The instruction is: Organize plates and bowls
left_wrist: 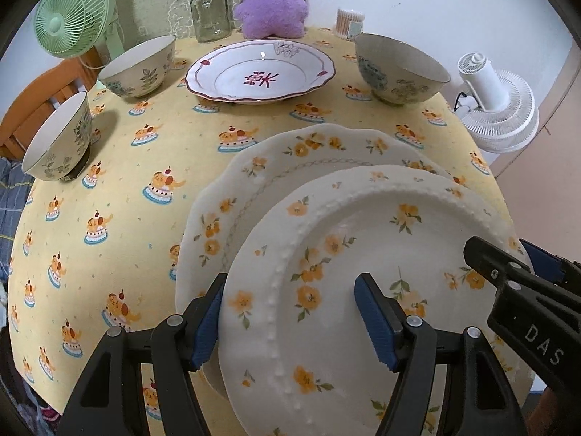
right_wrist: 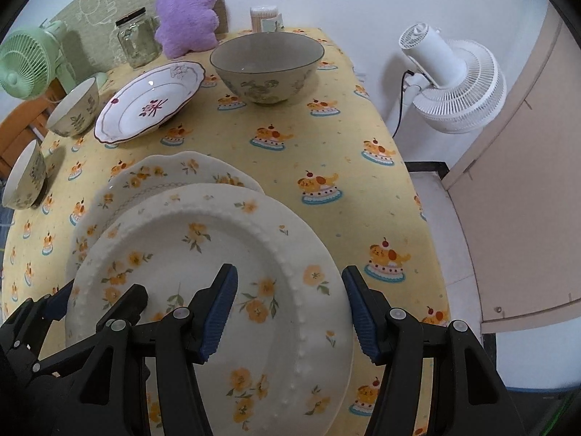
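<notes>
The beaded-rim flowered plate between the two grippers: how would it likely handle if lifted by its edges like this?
The beaded-rim plate looks like glazed ceramic: probably rigid, breakable, fairly heavy. Its glossy rim may slip in the left gripper or right gripper. It overlaps the scalloped plate, so lifting could scrape it.

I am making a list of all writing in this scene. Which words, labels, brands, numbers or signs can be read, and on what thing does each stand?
"DAS": white letters on the black plastic arm of the right gripper, seen in the left wrist view.
A red mark like a written character in the middle of the white plate with the dark red rim: I cannot read it.
Label on the small clear tub of cotton swabs: too small to read.
</notes>
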